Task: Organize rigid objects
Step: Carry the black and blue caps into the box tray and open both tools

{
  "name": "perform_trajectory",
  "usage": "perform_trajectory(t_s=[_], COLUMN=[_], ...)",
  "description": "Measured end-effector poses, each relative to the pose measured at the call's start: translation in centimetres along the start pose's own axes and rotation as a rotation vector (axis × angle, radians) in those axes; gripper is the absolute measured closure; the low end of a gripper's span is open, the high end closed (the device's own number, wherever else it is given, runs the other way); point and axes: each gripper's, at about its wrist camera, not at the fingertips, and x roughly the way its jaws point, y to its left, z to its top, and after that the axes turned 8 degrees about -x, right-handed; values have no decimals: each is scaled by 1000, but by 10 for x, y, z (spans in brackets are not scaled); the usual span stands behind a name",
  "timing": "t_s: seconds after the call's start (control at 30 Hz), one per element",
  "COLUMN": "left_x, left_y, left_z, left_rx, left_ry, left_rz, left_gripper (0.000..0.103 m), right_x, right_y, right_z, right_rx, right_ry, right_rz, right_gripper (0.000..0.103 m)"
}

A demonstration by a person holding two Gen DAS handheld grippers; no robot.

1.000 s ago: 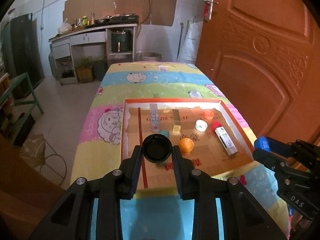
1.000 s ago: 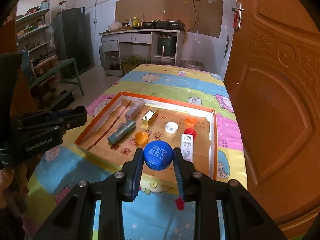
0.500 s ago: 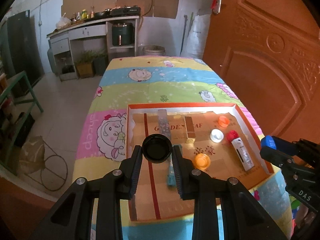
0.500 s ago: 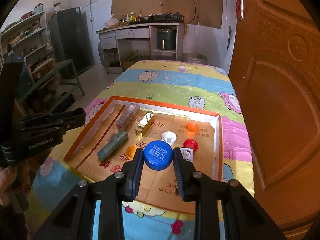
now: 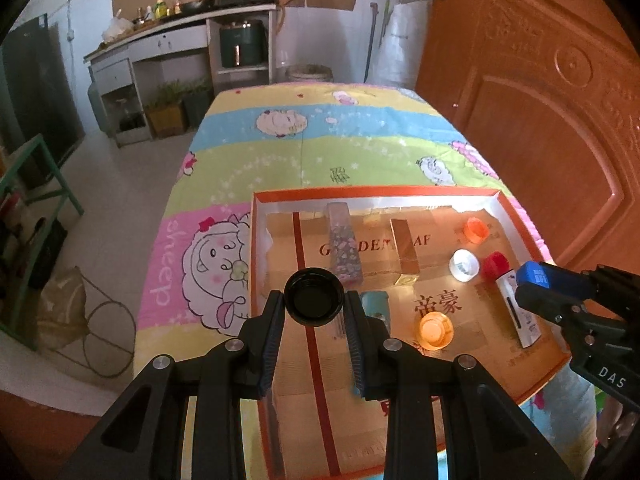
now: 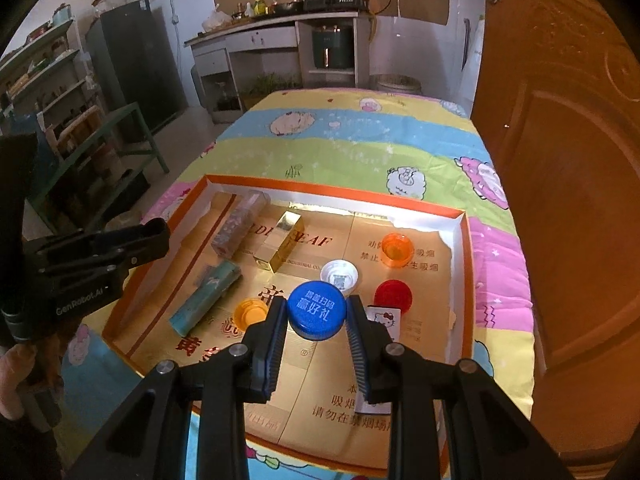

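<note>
My left gripper is shut on a black bottle cap, held above the left part of the orange-rimmed tray. My right gripper is shut on a blue bottle cap over the tray's middle. In the tray lie an orange cap, a white cap, a red cap, a yellow-orange cap, a gold box, a teal box, a patterned box and a white tube. The right gripper shows at the right edge of the left wrist view.
The tray sits on a table with a colourful sheep-print cloth. A brown wooden door stands close along the right. A kitchen counter and a green rack lie beyond and to the left. A hand holds the left gripper.
Both grippers have moved forward and down over the tray, each still holding its cap. The tray's contents now sit closer and larger in both views.
</note>
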Motion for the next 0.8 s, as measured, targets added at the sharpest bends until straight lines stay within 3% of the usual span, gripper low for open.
perform_trajectory(t_s=[0.8], left_x=[41], left_y=[0], left_z=[-9], left_rx=[14], left_ry=[61], left_rz=[13], left_gripper=[72], right_x=[44], right_y=[4], right_z=[-4], right_rx=[-22], right_ry=[89], right_rz=[3], right_gripper=[73])
